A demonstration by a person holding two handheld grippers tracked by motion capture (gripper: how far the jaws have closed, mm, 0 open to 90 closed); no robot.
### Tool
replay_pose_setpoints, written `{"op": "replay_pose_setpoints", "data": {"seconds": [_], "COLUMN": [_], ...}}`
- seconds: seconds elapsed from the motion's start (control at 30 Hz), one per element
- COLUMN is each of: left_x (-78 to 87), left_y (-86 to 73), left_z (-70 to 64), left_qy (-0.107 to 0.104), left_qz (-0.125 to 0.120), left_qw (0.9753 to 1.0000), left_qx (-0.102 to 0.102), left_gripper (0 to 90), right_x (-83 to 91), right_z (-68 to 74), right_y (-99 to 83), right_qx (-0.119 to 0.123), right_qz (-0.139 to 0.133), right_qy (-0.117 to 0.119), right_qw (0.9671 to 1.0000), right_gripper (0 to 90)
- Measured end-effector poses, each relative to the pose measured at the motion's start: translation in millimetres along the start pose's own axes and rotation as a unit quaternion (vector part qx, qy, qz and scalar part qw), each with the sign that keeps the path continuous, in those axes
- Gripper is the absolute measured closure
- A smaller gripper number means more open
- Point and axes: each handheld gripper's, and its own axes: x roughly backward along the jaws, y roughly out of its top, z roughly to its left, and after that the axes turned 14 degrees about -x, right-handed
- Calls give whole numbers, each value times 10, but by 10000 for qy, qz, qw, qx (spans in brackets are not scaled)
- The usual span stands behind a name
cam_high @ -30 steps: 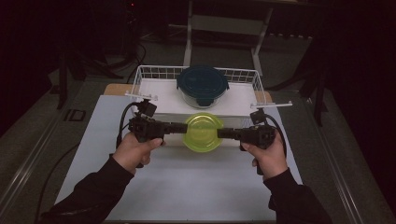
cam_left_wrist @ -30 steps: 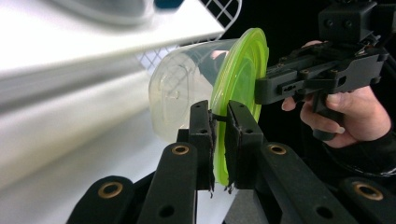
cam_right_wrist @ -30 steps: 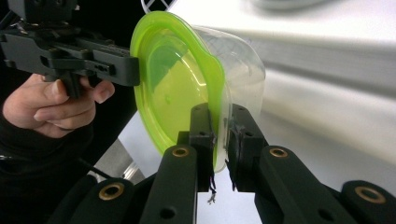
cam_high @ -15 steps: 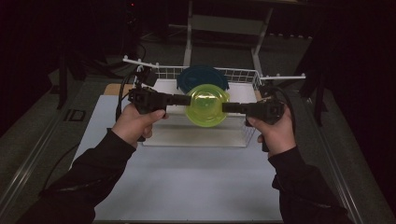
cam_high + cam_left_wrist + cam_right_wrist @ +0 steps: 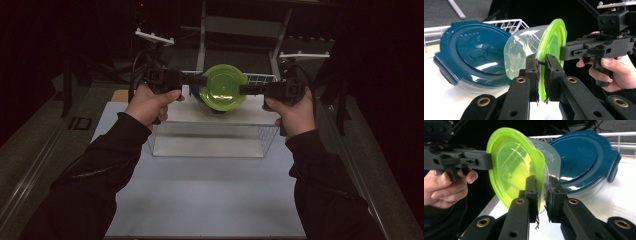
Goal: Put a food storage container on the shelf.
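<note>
A clear tub with a lime-green lid [image 5: 222, 87] hangs tipped on its side, lid toward me, over the white wire basket [image 5: 265, 140]. My left gripper [image 5: 197, 80] is shut on the lid's rim from the left and my right gripper [image 5: 247, 90] from the right. In the left gripper view the gripper [image 5: 541, 62] pinches the green rim, with the clear tub body [image 5: 521, 52] beyond. The right gripper [image 5: 542, 185] clamps the opposite rim of the green lid [image 5: 511, 167]. A dark blue-lidded container [image 5: 474, 55] [image 5: 584, 160] rests in the basket just behind.
The basket stands at the far end of a white table mat [image 5: 200, 200]. Its wire rim [image 5: 509, 23] rises behind the blue container. A dark stand with metal legs [image 5: 202, 30] is behind the table. Dark floor lies on both sides.
Both grippers have lifted the green-lidded tub off the mat and carried it away from me, over the basket. It has tipped up so the lid faces the high camera.
</note>
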Motion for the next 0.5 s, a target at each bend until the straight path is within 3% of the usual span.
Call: {"op": "replay_pose_setpoints", "data": {"seconds": [0.3, 0.5], "left_x": [-129, -167], "left_y": [53, 63], "left_z": [250, 348], "left_qy": [-11, -26], "left_qz": [17, -78], "left_qw": [9995, 9988], "left_qx": [324, 483], "left_gripper": [814, 807], "right_x": [-168, -197], "right_z": [-69, -113], "right_y": [186, 272], "right_qx": [-172, -292], "right_qz": [6, 37], "right_qy": [-294, -190], "right_qw": [9994, 9994], "right_gripper": [806, 804]}}
